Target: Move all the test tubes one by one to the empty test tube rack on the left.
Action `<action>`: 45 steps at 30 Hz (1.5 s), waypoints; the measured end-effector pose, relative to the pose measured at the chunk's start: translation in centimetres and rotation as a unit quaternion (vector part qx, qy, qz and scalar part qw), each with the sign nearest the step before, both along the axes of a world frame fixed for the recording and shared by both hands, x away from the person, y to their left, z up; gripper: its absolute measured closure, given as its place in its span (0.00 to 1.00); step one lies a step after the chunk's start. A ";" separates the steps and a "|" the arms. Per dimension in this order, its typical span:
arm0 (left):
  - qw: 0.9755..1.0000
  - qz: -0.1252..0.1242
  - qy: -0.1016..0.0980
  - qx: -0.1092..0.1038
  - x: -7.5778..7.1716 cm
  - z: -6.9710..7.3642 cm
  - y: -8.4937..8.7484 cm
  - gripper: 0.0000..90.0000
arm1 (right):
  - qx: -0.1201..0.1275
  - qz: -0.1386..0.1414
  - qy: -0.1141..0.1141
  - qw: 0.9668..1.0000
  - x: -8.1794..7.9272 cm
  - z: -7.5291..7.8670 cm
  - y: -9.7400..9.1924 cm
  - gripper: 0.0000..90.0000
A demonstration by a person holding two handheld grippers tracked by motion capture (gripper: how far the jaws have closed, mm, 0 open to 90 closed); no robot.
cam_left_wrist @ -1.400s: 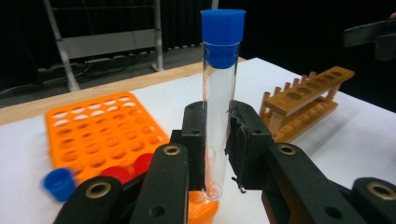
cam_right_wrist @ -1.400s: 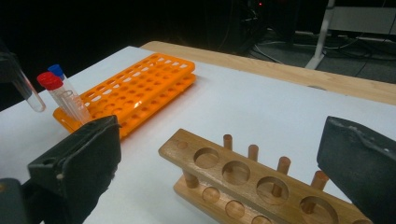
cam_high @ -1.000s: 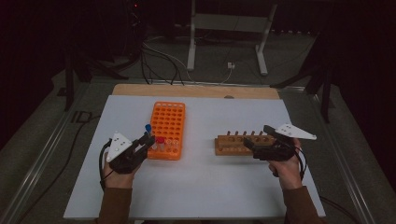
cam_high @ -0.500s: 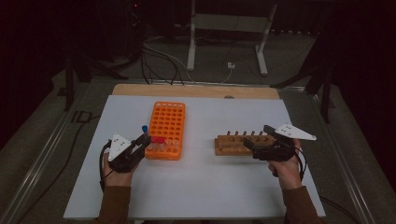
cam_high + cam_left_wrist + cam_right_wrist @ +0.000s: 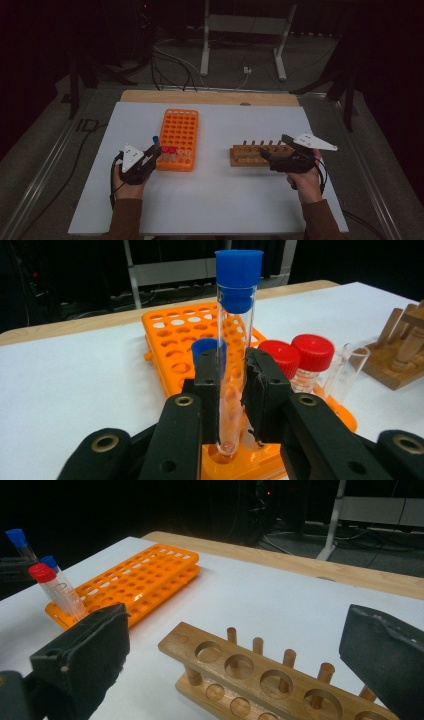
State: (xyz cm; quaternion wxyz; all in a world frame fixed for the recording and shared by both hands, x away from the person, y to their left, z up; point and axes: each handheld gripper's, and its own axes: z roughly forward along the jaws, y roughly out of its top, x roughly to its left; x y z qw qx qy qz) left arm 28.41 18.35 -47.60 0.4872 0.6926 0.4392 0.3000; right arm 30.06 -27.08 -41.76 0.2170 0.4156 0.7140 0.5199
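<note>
My left gripper (image 5: 234,371) is shut on a clear tube with a blue cap (image 5: 237,315). The tube stands upright, its bottom at a hole in the near left corner of the orange rack (image 5: 172,335). From above, that gripper (image 5: 151,153) sits at the rack's (image 5: 180,131) near left corner. A second blue-capped tube (image 5: 206,347), two red-capped tubes (image 5: 299,353) and an uncapped clear tube (image 5: 346,366) stand in the rack's near row. My right gripper (image 5: 235,616) is open, its jaws either side of the empty wooden rack (image 5: 240,672), also visible from above (image 5: 257,152).
The white table (image 5: 215,200) has free room in front of both racks and between them. A wooden strip (image 5: 210,96) runs along its far edge. Beyond it are cables and a metal stand (image 5: 240,30) on the dark floor.
My left gripper has shifted slightly left and nearer with the blue-capped tube. The right gripper has stayed by the wooden rack.
</note>
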 end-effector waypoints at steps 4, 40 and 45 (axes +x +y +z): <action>1.000 0.006 0.006 0.002 0.2 -0.4 0.1 0.86 | 0.000 -0.001 0.000 1.000 0.0 -0.1 0.0 0.00; 0.994 0.002 0.097 0.050 0.5 -2.0 -0.3 0.86 | -0.003 0.001 0.008 1.000 -0.3 -0.6 -0.5 0.00; 0.997 -0.007 0.076 0.017 -0.1 -1.0 0.4 0.76 | 0.000 0.007 0.009 1.000 -0.3 -0.8 -0.6 0.00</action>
